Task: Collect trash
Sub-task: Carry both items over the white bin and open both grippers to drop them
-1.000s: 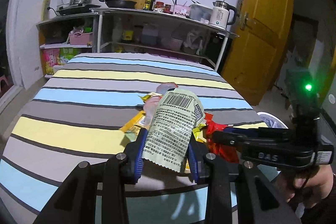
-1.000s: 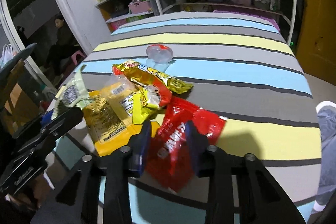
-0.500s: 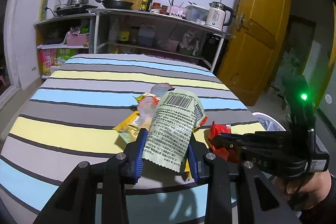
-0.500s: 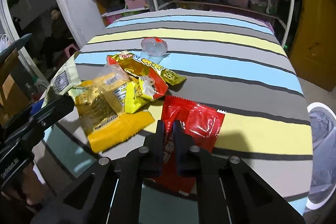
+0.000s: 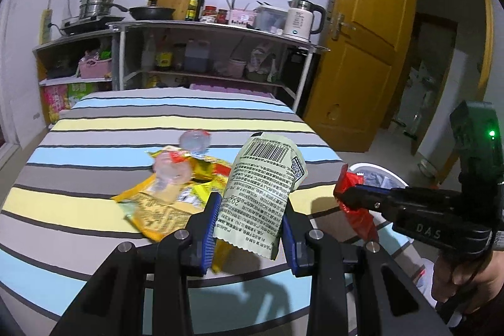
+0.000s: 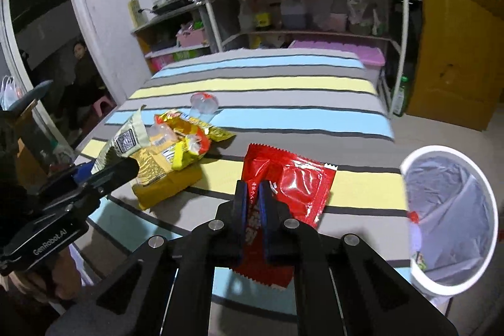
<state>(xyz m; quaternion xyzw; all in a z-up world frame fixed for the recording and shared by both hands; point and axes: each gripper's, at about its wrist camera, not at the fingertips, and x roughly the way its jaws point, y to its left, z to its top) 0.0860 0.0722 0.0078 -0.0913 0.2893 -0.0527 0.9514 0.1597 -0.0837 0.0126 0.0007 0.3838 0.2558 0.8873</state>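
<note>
Left hand-held gripper (image 5: 249, 229) grasping green wrapper (image 5: 263, 194) (barcode up) — right hand-held gripper (image 6: 255, 207) clenched on red wrapper (image 6: 293, 178), crinkled, glossy.

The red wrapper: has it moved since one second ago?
Yes. The red wrapper, now pinched in the shut right gripper, has left the yellow packets and come closer to the white bin.

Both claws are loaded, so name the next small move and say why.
Probably carry the right claw, shut on the red wrapper, over the white bin to its right. The left claw holds the pale green packet.
</note>
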